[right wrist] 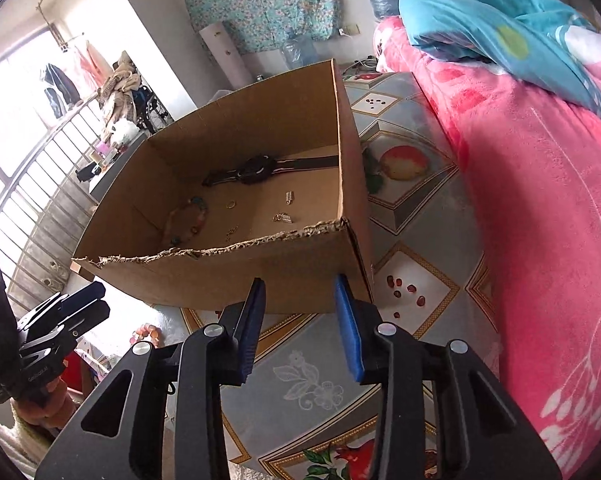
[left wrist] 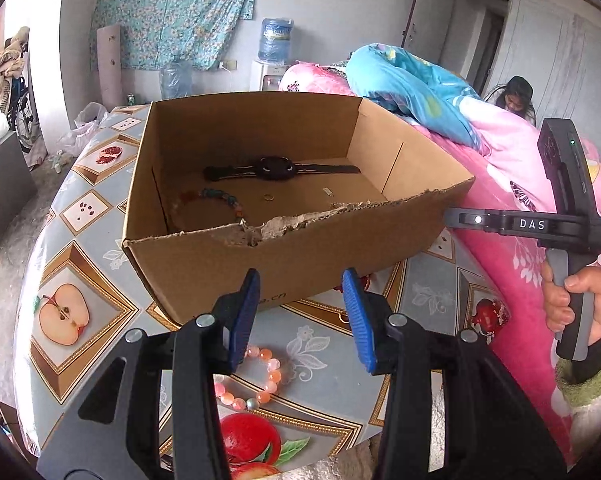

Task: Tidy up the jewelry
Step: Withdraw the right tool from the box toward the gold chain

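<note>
Open brown cardboard box (left wrist: 292, 248) sitting mid-table, already holding black strap wristwatch (left wrist: 274, 169), multicolour bead bracelet (left wrist: 220, 196), small gold ring (left wrist: 268, 197), small metal trinkets (right wrist: 286, 208). Pink-orange bead bracelet (left wrist: 256, 380) lying outside, near table's front edge, under left gripper (left wrist: 300, 316). Left gripper and right gripper (right wrist: 300, 328) both hovering spread, gripping nothing. Judging mostly done.

The left gripper (left wrist: 300, 316) and right gripper (right wrist: 298, 326) both hover with jaws apart, empty.
</note>
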`<state>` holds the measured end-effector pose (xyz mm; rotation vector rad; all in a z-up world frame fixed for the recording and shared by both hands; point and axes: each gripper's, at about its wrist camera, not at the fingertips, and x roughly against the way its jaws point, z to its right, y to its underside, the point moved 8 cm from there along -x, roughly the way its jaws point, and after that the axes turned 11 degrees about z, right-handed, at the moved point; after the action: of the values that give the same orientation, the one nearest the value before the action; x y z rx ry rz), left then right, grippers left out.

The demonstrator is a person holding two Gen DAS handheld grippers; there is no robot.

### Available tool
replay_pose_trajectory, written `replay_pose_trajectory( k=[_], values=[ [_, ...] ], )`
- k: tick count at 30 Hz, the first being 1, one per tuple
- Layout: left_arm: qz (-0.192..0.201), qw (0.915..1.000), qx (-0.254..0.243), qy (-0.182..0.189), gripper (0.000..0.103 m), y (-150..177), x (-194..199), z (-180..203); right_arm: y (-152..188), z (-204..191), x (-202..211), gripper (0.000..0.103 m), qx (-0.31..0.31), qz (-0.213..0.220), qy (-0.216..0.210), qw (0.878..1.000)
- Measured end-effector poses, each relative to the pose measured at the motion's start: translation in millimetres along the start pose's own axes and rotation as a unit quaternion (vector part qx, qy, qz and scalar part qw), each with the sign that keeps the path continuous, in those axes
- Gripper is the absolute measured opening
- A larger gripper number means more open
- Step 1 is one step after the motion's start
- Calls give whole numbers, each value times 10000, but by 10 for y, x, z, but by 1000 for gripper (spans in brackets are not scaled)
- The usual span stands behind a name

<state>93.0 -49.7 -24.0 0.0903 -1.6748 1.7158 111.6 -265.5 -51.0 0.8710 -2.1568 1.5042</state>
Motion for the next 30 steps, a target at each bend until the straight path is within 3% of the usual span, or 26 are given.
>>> replay_pose_trajectory(
  k=[15,25,30],
  values=[
    [-436,9989,-141,-70,41,305,-139,142,-52,58,-3,34,-88,276,-155,9995],
    [-629,9973,-369,-111,41,599,-197,325,520,-193,54,34,524,197,-331,9979],
    [-731,9957,-552,-163,41,644,-358,414,725,-225,-24,34,434,139,-539,9975]
  ],
)
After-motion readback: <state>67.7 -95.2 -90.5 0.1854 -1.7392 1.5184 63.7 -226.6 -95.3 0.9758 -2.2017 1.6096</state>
